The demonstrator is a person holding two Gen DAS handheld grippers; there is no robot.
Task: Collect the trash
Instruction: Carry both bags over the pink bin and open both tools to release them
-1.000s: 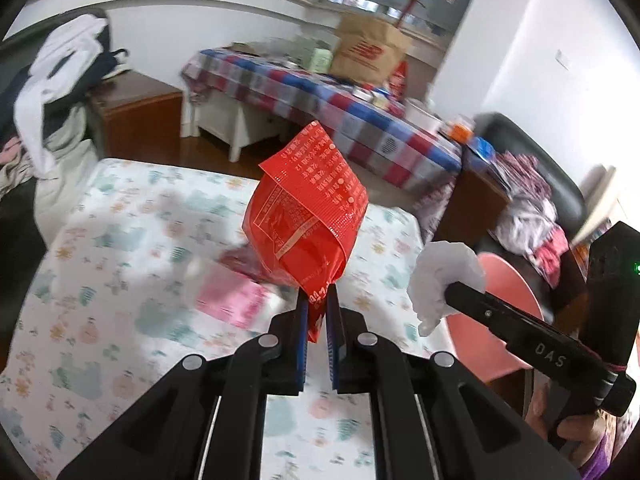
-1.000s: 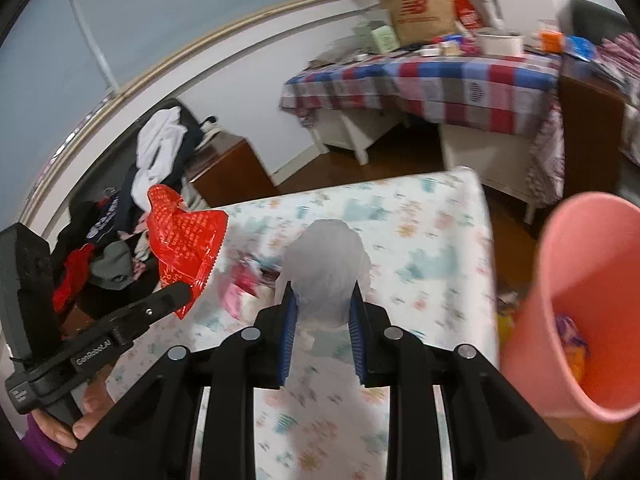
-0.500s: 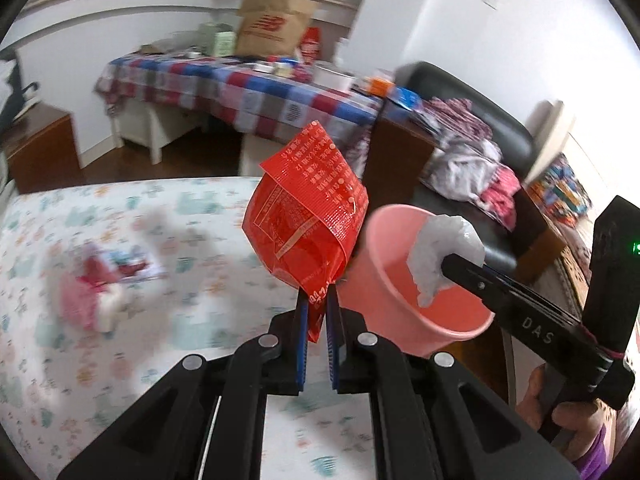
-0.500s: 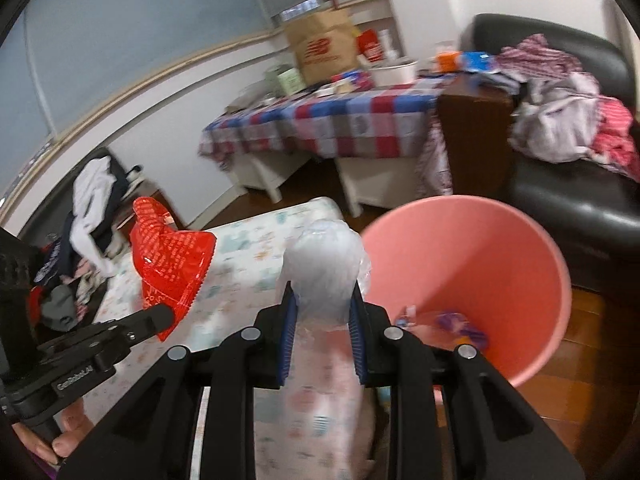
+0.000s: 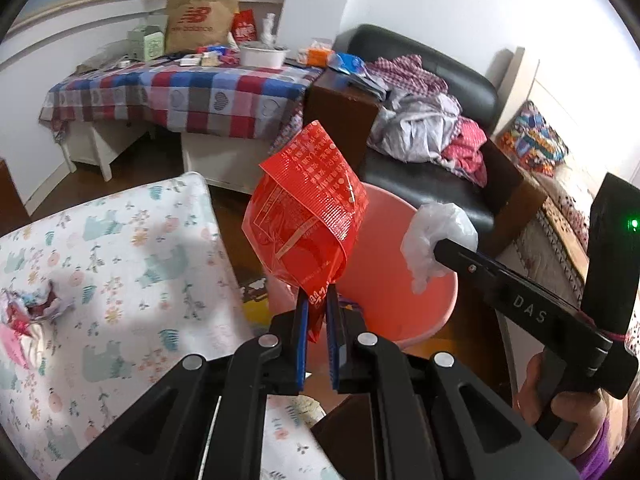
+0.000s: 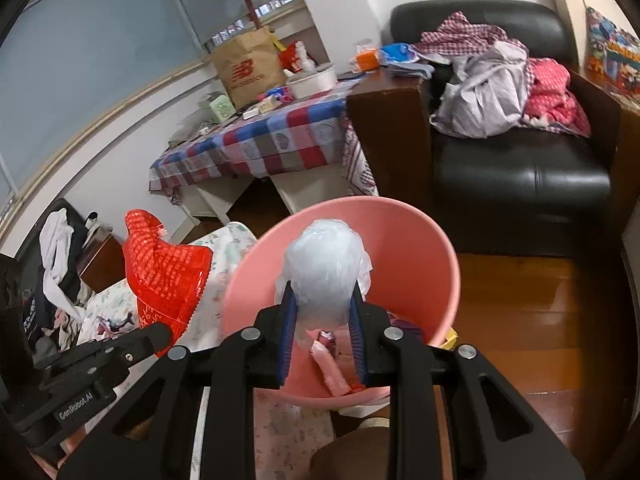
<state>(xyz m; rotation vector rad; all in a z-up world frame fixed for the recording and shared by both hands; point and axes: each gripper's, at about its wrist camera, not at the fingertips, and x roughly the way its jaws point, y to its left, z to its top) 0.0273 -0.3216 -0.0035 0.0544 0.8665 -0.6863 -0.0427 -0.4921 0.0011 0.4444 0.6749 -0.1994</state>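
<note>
Left gripper (image 5: 316, 312): jaws clamped on red wrapper (image 5: 308, 220)
Right gripper (image 6: 322, 312): jaws clamped on crumpled clear plastic (image 6: 326, 272)
Pink bin (image 6: 420, 248): directly beyond both jaws

A lived-in home: black armchair (image 6: 520, 168) heaped with clothes (image 6: 492, 92), checked tablecloth (image 5: 180, 96) under clutter, floral bedsheet (image 5: 112, 280), wooden floor (image 6: 532, 320).

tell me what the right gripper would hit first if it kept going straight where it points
Probably the inside of the pink bin: the right gripper, shut on the crumpled clear plastic bag, points into its mouth, though depth is unclear.
</note>
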